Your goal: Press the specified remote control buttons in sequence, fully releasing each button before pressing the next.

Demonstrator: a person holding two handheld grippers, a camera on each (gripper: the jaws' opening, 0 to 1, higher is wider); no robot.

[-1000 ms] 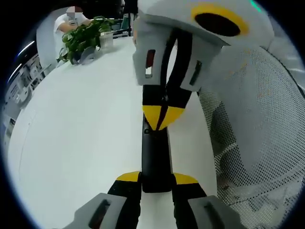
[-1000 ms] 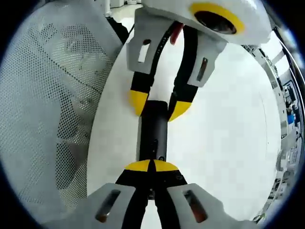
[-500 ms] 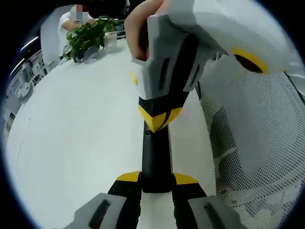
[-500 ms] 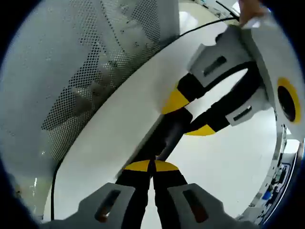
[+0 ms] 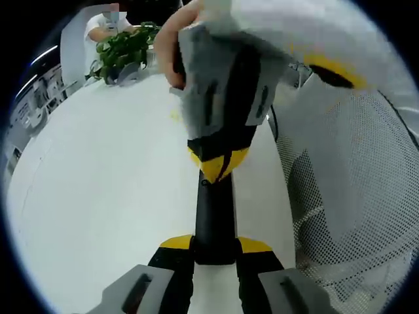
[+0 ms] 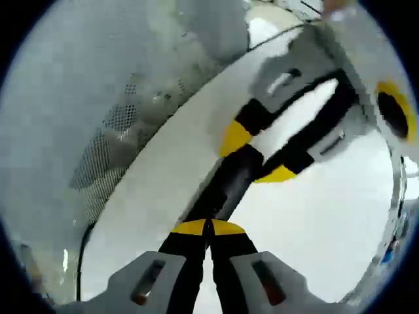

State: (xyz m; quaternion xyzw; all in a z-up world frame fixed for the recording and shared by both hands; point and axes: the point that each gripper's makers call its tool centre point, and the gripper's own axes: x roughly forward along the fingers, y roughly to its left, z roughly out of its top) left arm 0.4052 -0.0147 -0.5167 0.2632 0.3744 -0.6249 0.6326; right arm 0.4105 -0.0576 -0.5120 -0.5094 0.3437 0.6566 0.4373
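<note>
A long black remote control (image 5: 215, 212) lies on the white table (image 5: 98, 196), pointing away from me. My left gripper (image 5: 215, 243) is shut on its near end, one yellow tip on each side. From above, my right gripper (image 5: 219, 163) comes down with its jaws shut, and its yellow tips touch the remote's far part. In the right gripper view the shut right gripper (image 6: 208, 227) rests on the remote (image 6: 230, 184). Beyond it the left gripper (image 6: 256, 152) clamps the other end. A hand (image 5: 169, 55) holds the right gripper's body.
A grey mesh chair back (image 5: 353, 196) stands close along the table's right edge and shows as mesh (image 6: 111, 131) in the right gripper view. A potted plant (image 5: 121, 49) and a seated person (image 5: 105, 23) are at the far end. A thin cable (image 6: 80, 258) hangs by the edge.
The right gripper has tilted and rolled over the remote, so its view has turned; its shut tips stay on the remote. The left gripper keeps its hold and the remote has not shifted.
</note>
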